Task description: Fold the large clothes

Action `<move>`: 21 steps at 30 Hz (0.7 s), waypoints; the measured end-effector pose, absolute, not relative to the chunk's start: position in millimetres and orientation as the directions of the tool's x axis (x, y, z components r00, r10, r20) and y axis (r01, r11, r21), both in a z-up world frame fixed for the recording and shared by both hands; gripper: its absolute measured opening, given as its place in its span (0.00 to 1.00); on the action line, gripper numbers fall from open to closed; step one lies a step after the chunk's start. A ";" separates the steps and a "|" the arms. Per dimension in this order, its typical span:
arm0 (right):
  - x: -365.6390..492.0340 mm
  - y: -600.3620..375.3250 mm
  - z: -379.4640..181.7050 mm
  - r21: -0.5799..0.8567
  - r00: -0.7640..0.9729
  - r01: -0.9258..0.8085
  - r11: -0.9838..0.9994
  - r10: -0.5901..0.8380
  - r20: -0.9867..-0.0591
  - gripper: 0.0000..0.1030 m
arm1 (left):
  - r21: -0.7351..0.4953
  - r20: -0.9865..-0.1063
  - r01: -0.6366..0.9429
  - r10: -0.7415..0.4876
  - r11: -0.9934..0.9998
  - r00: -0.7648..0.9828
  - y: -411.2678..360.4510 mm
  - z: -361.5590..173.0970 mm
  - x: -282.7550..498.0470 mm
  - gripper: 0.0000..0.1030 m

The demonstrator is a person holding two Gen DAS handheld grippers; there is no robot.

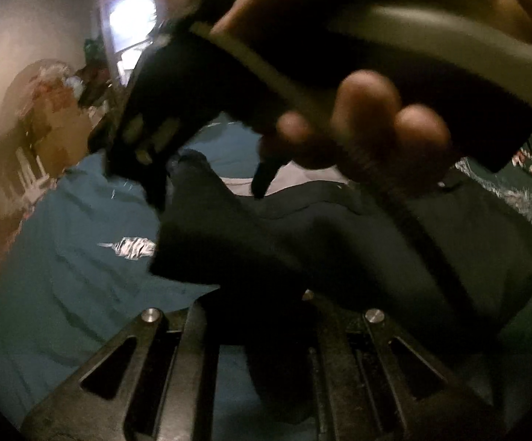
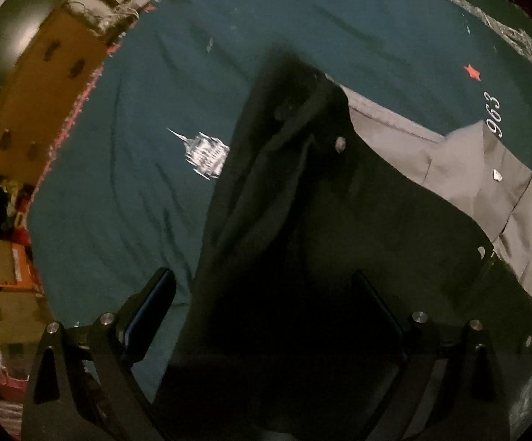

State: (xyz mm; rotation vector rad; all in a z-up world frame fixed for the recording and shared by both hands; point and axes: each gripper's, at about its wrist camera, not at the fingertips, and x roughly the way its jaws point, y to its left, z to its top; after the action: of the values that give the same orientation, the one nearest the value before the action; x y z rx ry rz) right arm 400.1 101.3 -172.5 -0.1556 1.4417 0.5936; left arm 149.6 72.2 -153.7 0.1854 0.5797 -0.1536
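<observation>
A large dark garment lies bunched on the teal bedspread. My left gripper is shut on a fold of it, and the cloth rises from the bed between its fingers. A person's hand holds the other tool close above the garment. In the right wrist view, my right gripper points steeply down and stands open, its fingers wide apart over the dark garment. The pads do not press on the cloth. The garment's grey lining is turned out at the right.
The bedspread carries a white building print, a red star and white numerals. A brown chest of drawers and cardboard boxes stand off the bed's left edge. A bright window is far behind.
</observation>
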 end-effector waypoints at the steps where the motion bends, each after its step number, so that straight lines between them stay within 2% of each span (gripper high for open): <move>1: 400.7 97.8 -177.3 0.234 0.020 -0.468 0.852 0.275 -0.961 0.84 | 0.136 -0.558 0.207 -0.098 0.969 0.824 70.1 -153.9 150.1 0.04; 3: 404.1 85.9 -188.2 0.273 -0.009 -0.445 0.853 0.300 -0.954 0.55 | 0.148 -0.563 0.227 -0.107 0.963 0.820 65.1 -154.5 151.3 0.04; 4: 399.0 79.9 -192.2 0.285 -0.008 -0.437 0.853 0.313 -0.950 0.46 | 0.146 -0.563 0.238 -0.117 0.960 0.818 63.5 -153.6 150.7 0.04; 5: 397.9 67.3 -192.0 0.301 0.017 -0.425 0.854 0.340 -0.940 0.23 | 0.142 -0.561 0.252 -0.132 0.957 0.817 60.4 -150.7 149.0 0.04; 6: 392.9 55.1 -188.2 0.325 0.043 -0.415 0.850 0.375 -0.926 0.19 | 0.135 -0.558 0.272 -0.154 0.953 0.816 56.2 -146.9 146.4 0.04; 10: 353.7 -27.3 -164.1 0.432 0.188 -0.351 0.831 0.514 -0.837 0.16 | 0.119 -0.549 0.408 -0.282 0.905 0.787 16.1 -134.3 134.2 0.04; 14: 319.8 -130.7 -156.9 0.482 0.286 -0.245 0.841 0.537 -0.793 0.15 | 0.082 -0.573 0.557 -0.418 0.826 0.705 -39.1 -135.5 131.1 0.05; 21: 310.6 -260.7 -195.3 0.616 0.291 -0.080 0.783 0.610 -0.737 0.15 | 0.048 -0.639 0.643 -0.471 0.765 0.608 -108.9 -154.2 148.8 0.05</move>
State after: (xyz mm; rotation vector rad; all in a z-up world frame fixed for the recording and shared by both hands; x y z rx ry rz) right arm 310.6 -260.8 -195.3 0.5217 1.1968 0.4887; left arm 148.8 -108.9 -154.2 0.2861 0.6491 -0.6534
